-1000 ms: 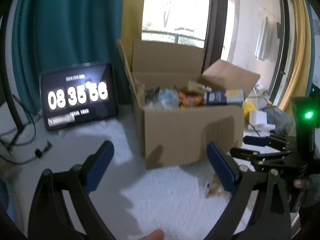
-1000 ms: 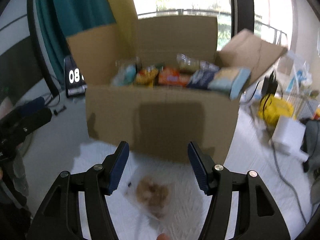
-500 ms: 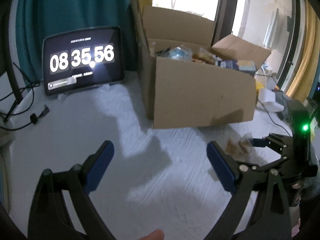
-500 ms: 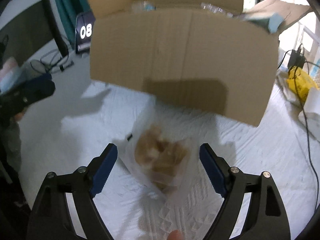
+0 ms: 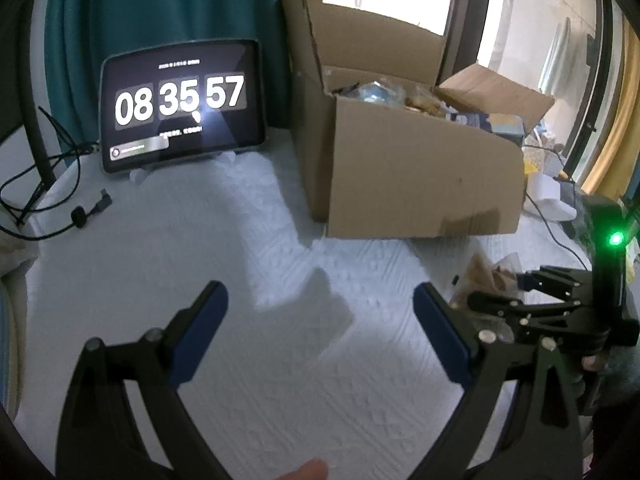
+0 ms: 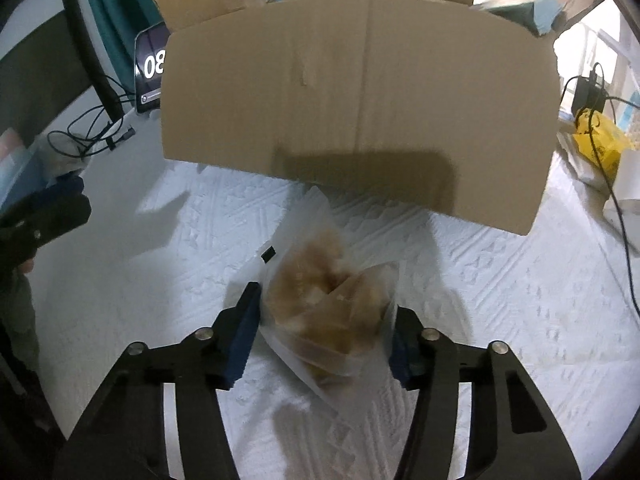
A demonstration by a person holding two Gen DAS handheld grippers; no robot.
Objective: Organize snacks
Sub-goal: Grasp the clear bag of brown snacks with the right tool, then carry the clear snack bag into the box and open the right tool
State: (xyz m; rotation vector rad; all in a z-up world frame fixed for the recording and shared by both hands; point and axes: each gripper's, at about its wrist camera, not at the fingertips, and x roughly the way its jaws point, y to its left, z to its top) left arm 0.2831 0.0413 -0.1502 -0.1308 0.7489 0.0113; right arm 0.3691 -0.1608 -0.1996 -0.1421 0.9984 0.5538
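A clear plastic bag of brown snacks [image 6: 328, 300] lies on the white cloth in front of the open cardboard box [image 6: 360, 108]. My right gripper [image 6: 324, 328] is down around the bag, its blue pads against both sides, closed on it. In the left wrist view the bag [image 5: 486, 276] lies just past the right gripper [image 5: 500, 300]. The box [image 5: 400, 184] holds several snack packs. My left gripper [image 5: 320, 320] is wide open and empty above bare cloth left of the bag.
A tablet clock [image 5: 180, 108] stands at the back left with cables [image 5: 60, 216] beside it. A yellow bag [image 6: 600, 144], a white box [image 6: 628, 184] and cords lie right of the cardboard box. A teal curtain hangs behind.
My right gripper has dropped to the cloth and narrowed its jaws onto the snack bag. My left gripper has lowered and shifted left, still open.
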